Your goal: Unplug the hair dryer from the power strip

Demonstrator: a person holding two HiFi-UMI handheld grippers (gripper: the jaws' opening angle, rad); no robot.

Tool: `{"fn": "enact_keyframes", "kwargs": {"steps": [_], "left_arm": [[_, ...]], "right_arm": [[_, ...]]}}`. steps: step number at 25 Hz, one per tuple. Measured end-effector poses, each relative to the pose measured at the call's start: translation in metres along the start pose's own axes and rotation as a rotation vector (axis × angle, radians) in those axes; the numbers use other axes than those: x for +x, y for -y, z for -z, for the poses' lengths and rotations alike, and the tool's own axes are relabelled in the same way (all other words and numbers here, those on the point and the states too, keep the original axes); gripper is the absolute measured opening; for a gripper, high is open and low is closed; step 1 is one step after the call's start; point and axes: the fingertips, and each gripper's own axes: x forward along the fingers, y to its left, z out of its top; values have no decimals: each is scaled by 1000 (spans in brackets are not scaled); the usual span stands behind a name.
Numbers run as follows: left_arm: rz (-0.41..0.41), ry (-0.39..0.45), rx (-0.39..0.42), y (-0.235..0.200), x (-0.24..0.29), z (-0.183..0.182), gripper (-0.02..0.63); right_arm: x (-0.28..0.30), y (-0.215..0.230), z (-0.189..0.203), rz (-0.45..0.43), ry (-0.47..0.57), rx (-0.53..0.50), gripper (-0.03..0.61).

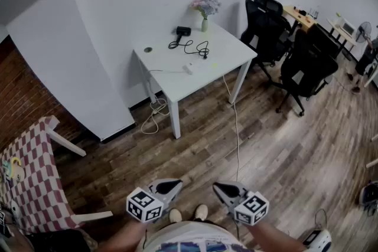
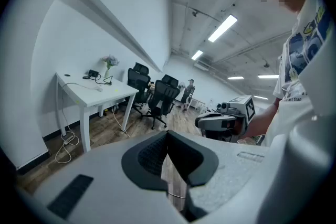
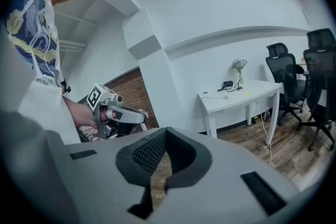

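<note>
The black hair dryer [image 1: 183,30] lies at the back of a white table [image 1: 227,44] far ahead, its black cord [image 1: 198,48] coiled beside it. A white power strip [image 1: 195,68] rests near the table's front edge. Both grippers are held low and close to the person's body, well away from the table. My left gripper [image 1: 174,186] and right gripper [image 1: 220,187] are each shut with nothing between the jaws. The left gripper view shows my left gripper [image 2: 167,136] with the table [image 2: 92,94] at left. The right gripper view shows my right gripper [image 3: 165,134] with the hair dryer [image 3: 227,84] small in the distance.
A vase of flowers [image 1: 205,11] stands at the table's back. White cables [image 1: 155,116] trail to the wooden floor beneath. Black office chairs [image 1: 307,65] stand at the right. A checkered-cloth table [image 1: 29,177] is close at the left, in front of a brick wall.
</note>
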Motion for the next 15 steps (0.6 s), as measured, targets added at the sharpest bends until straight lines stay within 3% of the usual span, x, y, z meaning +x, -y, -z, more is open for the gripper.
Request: {"fn": "enact_keyframes", "kwargs": {"steps": [15], "left_arm": [[-5,-35,36,30,79,-15,3]], "right_arm": [[-35,63,4,-4,16,3,-2]]}}
